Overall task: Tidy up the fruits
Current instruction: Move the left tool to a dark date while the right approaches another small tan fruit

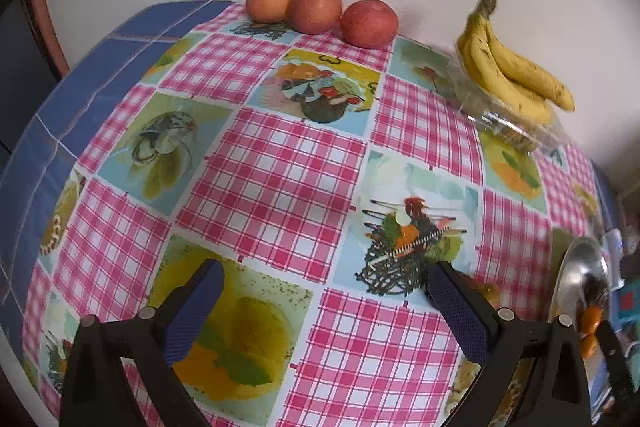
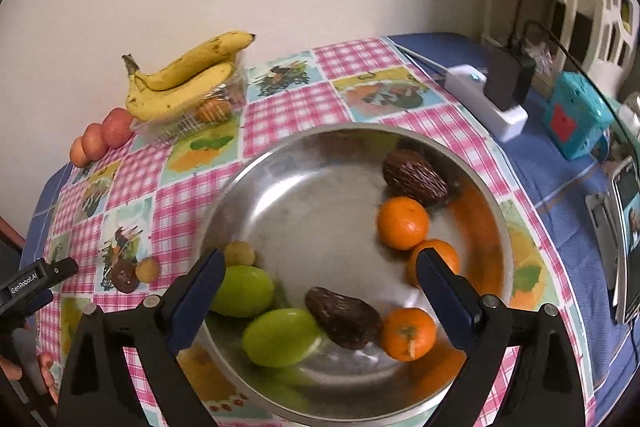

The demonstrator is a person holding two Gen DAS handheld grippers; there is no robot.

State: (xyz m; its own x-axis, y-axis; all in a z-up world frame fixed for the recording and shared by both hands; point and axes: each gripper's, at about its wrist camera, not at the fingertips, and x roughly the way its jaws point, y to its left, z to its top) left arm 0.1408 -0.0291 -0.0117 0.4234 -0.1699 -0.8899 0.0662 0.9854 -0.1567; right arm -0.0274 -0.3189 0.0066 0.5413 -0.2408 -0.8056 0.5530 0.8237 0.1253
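In the right wrist view a steel bowl (image 2: 320, 187) holds three oranges (image 2: 403, 223), two green fruits (image 2: 280, 337) and two dark brown fruits (image 2: 414, 178). My right gripper (image 2: 320, 267) hangs open above it, touching none of them. A small brown fruit (image 2: 125, 277) and a small yellow one (image 2: 147, 269) lie on the cloth left of the bowl. My left gripper (image 1: 324, 279) is open over bare checked tablecloth (image 1: 280, 179). Against the wall are three apples (image 1: 316, 9) in a row and bananas (image 1: 508, 67) on a clear plastic box (image 1: 508, 131).
The bowl's rim (image 1: 576, 267) shows at the right edge of the left wrist view. A white power strip (image 2: 480, 95) with a black adapter (image 2: 510, 79), a teal box (image 2: 576, 115) and a screen (image 2: 624, 227) stand right of the bowl. A hand (image 2: 44, 367) holds the left gripper.
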